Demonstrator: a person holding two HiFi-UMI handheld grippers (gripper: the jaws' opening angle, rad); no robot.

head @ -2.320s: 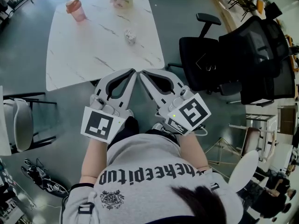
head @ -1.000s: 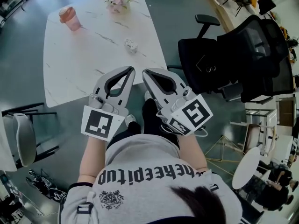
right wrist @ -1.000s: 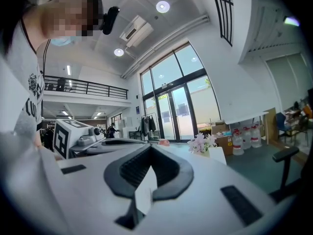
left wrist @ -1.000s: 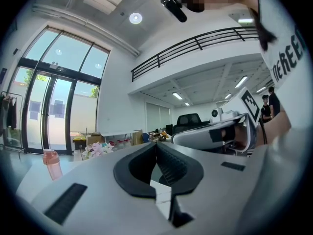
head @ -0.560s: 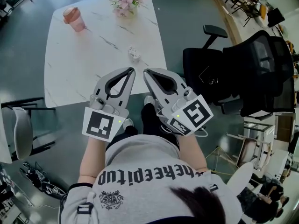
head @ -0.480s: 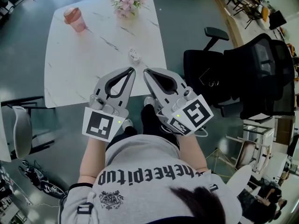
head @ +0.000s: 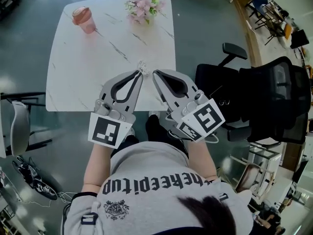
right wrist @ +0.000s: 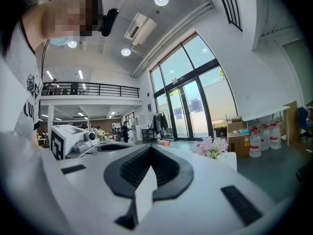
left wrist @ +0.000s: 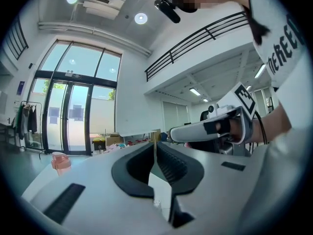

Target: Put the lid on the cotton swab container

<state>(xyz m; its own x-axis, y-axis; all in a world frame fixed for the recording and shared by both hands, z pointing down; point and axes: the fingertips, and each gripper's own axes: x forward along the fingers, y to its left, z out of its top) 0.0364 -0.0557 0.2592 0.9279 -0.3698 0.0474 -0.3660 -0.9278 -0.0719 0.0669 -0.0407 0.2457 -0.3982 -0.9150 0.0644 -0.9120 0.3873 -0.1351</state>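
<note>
Both grippers shut and empty at the table's near edge
Your left gripper [head: 140, 73] and right gripper [head: 155, 73] have their jaws pressed together on nothing. The cotton swab container [head: 143, 66] stands on the table [head: 88, 62] just past both tips, between them. Flowers [head: 145, 5] sit far ahead, with a pink cup [head: 84, 19] far left.

Left gripper [head: 140, 74] and right gripper [head: 155, 74] are held side by side, pointing level, tips converging and nearly touching; both pairs of jaws are closed, gripping nothing.
</note>
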